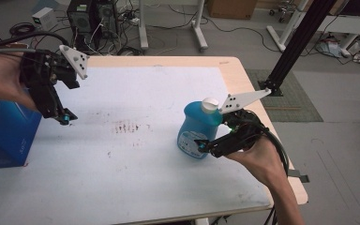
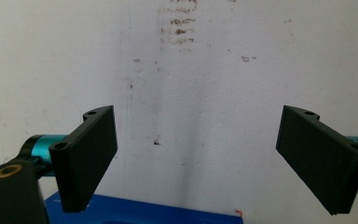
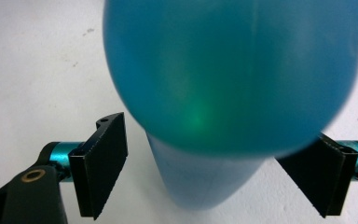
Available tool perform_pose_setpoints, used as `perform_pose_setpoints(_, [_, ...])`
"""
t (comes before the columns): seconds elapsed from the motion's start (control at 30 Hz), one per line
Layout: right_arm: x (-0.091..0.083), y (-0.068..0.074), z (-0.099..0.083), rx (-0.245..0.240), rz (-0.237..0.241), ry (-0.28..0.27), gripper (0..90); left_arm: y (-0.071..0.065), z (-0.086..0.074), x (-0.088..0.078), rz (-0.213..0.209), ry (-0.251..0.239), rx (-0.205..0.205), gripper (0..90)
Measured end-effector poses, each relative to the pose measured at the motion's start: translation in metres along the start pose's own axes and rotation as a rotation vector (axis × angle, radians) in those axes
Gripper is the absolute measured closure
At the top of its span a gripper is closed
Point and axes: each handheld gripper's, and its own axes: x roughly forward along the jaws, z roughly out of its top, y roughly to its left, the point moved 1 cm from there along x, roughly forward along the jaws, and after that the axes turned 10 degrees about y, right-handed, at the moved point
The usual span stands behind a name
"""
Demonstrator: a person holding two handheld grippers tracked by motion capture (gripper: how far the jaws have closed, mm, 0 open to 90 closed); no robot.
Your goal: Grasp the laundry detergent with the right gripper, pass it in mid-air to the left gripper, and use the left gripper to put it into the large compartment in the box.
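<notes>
Right gripper (image 3: 214, 172) jaws apart, straddling the blue bottle (image 3: 233, 79) untouched; off-centre closing could tip it, while left gripper (image 2: 196, 158) hangs open, empty.

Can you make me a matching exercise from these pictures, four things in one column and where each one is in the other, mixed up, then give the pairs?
Things
1. blue bottle
2. blue box
3. dark stains
4. left gripper

Places
A. at the table's left edge
B. on the white cover, middle of the table
C. between the open jaws of the right gripper
D. held up above the table's left side, jaws open and holding nothing

Pairs: 1-C, 2-A, 3-B, 4-D
</notes>
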Motion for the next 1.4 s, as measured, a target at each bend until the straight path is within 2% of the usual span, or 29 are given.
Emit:
perform_pose_setpoints(0.17, [0.003,0.002,0.002,-0.003,-0.024,-0.004,17.0,0.0,0.0,0.0,-0.01,0.002,0.005,12.5])
perform_pose_setpoints(0.3, [0.005,0.003,0.002,0.003,-0.025,-0.026,17.1,0.001,-0.001,0.0,-0.005,-0.003,-0.002,12.5])
perform_pose_setpoints(0.5, [0.009,0.004,0.002,0.004,-0.039,-0.022,17.1,0.0,0.0,0.0,-0.007,-0.009,0.002,12.5])
perform_pose_setpoints(0.73, [0.008,0.001,0.002,0.025,-0.031,-0.041,17.3,0.0,0.0,0.0,-0.005,-0.007,0.003,12.5])
perform_pose_setpoints(0.97, [0.008,0.001,0.002,0.016,-0.021,-0.038,20.7,0.0,-0.001,0.001,-0.005,-0.011,-0.002,12.5])
perform_pose_setpoints(1.0, [0.009,0.001,0.002,0.01,-0.021,-0.036,24.4,0.0,-0.001,0.001,-0.006,-0.009,-0.003,12.5])
perform_pose_setpoints(1.4, [0.011,0.001,0.002,0.011,-0.009,-0.043,27.3,-0.001,0.0,0.002,-0.009,-0.019,0.001,12.5])
